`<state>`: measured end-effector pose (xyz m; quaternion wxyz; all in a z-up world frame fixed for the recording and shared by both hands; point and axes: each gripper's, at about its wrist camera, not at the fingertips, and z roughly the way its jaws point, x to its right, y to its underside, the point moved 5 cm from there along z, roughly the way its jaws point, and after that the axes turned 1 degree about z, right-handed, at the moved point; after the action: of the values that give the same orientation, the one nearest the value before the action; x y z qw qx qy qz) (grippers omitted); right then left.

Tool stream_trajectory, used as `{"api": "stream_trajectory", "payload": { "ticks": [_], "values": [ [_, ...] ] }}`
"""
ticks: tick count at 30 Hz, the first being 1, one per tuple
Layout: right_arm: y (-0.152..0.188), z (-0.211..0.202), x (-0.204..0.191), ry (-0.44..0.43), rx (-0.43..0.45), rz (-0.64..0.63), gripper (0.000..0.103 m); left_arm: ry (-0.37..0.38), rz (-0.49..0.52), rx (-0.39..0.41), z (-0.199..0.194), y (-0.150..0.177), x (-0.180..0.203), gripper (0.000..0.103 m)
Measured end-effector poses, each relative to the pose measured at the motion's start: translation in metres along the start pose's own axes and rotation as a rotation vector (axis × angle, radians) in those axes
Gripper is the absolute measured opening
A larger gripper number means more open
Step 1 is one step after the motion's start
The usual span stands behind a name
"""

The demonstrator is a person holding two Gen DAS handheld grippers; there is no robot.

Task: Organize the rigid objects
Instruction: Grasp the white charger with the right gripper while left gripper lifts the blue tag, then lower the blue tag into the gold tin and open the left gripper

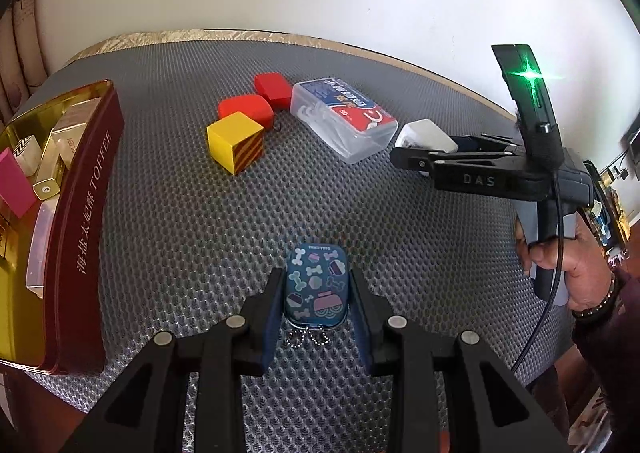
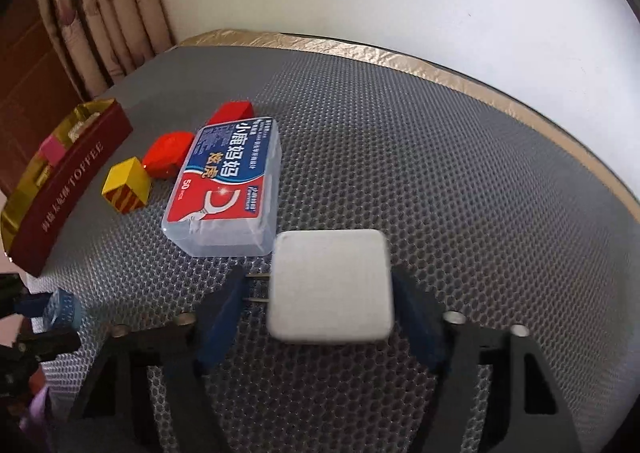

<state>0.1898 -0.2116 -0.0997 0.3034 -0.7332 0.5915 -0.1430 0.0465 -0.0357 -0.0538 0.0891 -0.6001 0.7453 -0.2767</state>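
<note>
Jaws of the left gripper (image 1: 316, 289) are clenched on a small blue tin (image 1: 316, 287) printed with bones, held over the grey counter mat (image 1: 180, 213). The right gripper (image 2: 324, 293) straddles a white plug adapter (image 2: 330, 285); its right pad touches the adapter, its left pad stands off beside the prongs. Just beyond lie a clear floss-pick box (image 2: 230, 193), a yellow striped cube (image 1: 235, 141) and two red blocks (image 1: 248, 109). A maroon toffee tin (image 1: 86, 221) sits at the left.

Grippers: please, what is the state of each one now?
Left gripper: shut on the blue tin.
Right gripper: around the white charger; grip cannot be told.
</note>
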Motion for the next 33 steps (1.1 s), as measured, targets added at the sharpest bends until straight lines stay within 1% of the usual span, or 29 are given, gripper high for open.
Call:
{"api": "stream_trajectory", "payload": {
  "ticks": [3,7,10,12,14,16,20,22,25,29,33],
  "values": [
    [0.001,0.0,0.0,-0.005,0.009,0.003,0.063,-0.01,-0.002,0.002,-0.001,0.001,-0.002,0.032],
    [0.007,-0.011,0.003,-0.019,0.014,0.025,0.063,-0.002,-0.017,0.005,-0.001,0.001,-0.003,0.032],
    [0.02,-0.023,0.005,-0.016,0.027,0.052,0.063,0.01,-0.023,0.022,-0.009,0.0,-0.002,0.032],
    [0.031,-0.028,0.008,-0.006,0.03,0.073,0.063,0.029,-0.043,0.043,-0.021,-0.003,-0.003,0.032],
    [0.04,-0.034,0.009,-0.006,0.038,0.094,0.063,0.06,-0.083,0.077,-0.04,-0.009,-0.007,0.032],
    [0.045,-0.038,0.009,-0.006,0.041,0.11,0.063,0.054,-0.107,0.109,-0.059,-0.013,-0.016,0.032],
    [0.052,-0.041,0.009,-0.004,0.042,0.12,0.063,0.005,-0.157,0.144,-0.099,-0.013,-0.05,0.032],
    [0.053,-0.043,0.01,-0.007,0.048,0.132,0.063,-0.049,-0.185,0.15,-0.117,-0.012,-0.076,0.032],
    [0.053,-0.042,0.009,0.0,0.054,0.132,0.063,-0.186,-0.208,0.147,-0.133,-0.009,-0.125,0.032],
    [0.053,-0.042,0.007,0.019,0.056,0.12,0.063,-0.293,-0.21,0.106,-0.123,-0.005,-0.172,0.032],
    [0.053,-0.041,0.007,0.022,0.055,0.117,0.063,-0.304,-0.222,0.082,-0.104,-0.007,-0.199,0.032]
  ]
}}
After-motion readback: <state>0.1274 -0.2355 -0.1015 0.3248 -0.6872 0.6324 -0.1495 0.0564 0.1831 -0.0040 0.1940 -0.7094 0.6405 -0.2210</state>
